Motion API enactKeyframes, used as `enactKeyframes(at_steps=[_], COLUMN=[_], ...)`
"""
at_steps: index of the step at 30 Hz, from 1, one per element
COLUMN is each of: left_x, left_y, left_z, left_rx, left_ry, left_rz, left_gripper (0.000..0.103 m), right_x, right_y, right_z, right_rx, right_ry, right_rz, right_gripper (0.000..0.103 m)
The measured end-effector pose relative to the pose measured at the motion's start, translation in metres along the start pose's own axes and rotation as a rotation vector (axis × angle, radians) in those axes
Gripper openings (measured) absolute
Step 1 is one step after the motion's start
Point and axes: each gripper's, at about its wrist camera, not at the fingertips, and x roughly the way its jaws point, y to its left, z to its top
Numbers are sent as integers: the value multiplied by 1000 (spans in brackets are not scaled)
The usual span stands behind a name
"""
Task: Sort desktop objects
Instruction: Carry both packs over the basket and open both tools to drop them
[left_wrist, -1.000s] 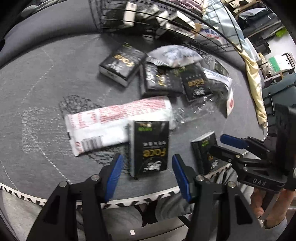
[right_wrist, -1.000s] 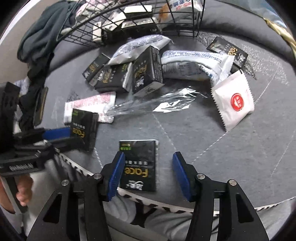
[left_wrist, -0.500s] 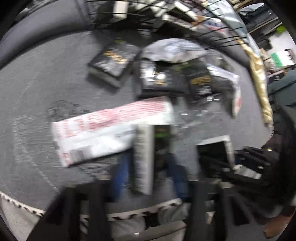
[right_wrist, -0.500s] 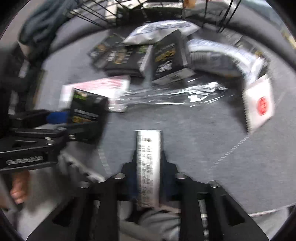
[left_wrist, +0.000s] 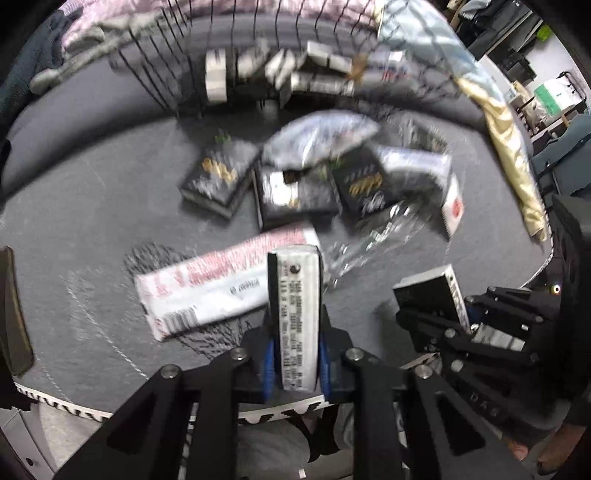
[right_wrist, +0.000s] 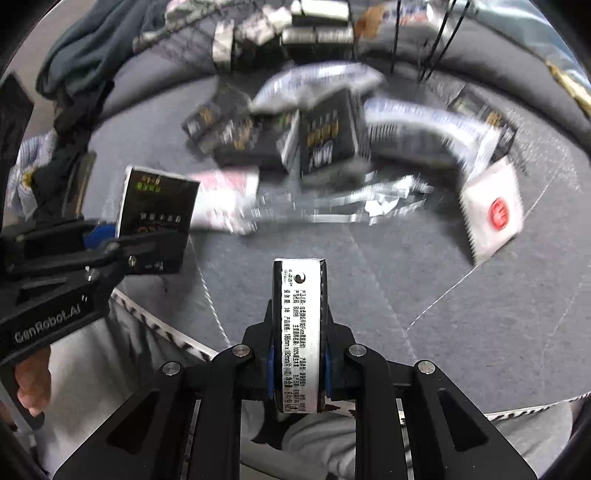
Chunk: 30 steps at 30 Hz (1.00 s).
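My left gripper (left_wrist: 294, 363) is shut on a black tissue pack (left_wrist: 294, 314), held edge-on with its white label side up, lifted above the grey table. It also shows in the right wrist view (right_wrist: 155, 218). My right gripper (right_wrist: 298, 369) is shut on another black tissue pack (right_wrist: 299, 332), also edge-on and lifted; it shows in the left wrist view (left_wrist: 430, 295). Several more black packs (left_wrist: 218, 177) lie in a blurred pile mid-table with a red-and-white long packet (left_wrist: 218, 284) and a white sachet with a red dot (right_wrist: 493, 214).
A black wire basket (left_wrist: 280, 70) holding several packs stands at the table's far edge. Crumpled clear plastic wrap (right_wrist: 354, 203) lies mid-table. Dark clothing (right_wrist: 92, 48) lies at the far left. The table's front edge (right_wrist: 166, 328) has a patterned trim.
Both grippers closed on the black packs that lay flat between their fingers, turned them on edge and lifted them off the table. The views now move toward the basket.
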Motion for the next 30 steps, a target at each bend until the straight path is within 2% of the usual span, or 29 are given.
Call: enactKeyframes(at_steps=[5, 7, 10, 11, 13, 16, 20, 25, 26, 27, 29, 30], left_x=[-59, -70, -72, -70, -67, -44, -23, -19, -20, -21, -23, -26], left_y=[6, 1, -8, -10, -5, -4, 3, 10, 12, 14, 18, 20], left_z=[33, 68, 123, 133, 152, 176, 183, 182, 180, 178, 174, 171], left_rx=[-17, -16, 2, 1, -1, 9, 6, -28, -38, -49, -68, -70], left_ry=[-154, -206, -260, -259, -247, -194, -151, -161, -161, -161, -177, -190], left_rz=[20, 34, 68, 73, 60, 91, 77, 72, 57, 35, 9, 11], left_gripper=[20, 20, 20, 20, 20, 20, 20, 21, 28, 42, 63, 68], right_x=[-72, -100, -115, -116, -111, -91, -66, -51, -52, -54, -65, -69], right_y=[1, 4, 12, 12, 6, 1, 2, -2, -3, -4, -8, -9], right_z=[44, 72, 117, 133, 157, 184, 197, 197, 197, 197, 193, 191], right_rx=[9, 8, 2, 11, 25, 30, 37, 35, 32, 35, 32, 27], right_ry=[-180, -262, -313, -325, -316, -274, -248, -241, -249, -261, -302, -314], right_rz=[-17, -22, -23, -18, -18, -26, -31, -55, -43, -31, -30, -28], right_gripper=[20, 20, 20, 20, 20, 20, 20, 23, 31, 46, 58, 59])
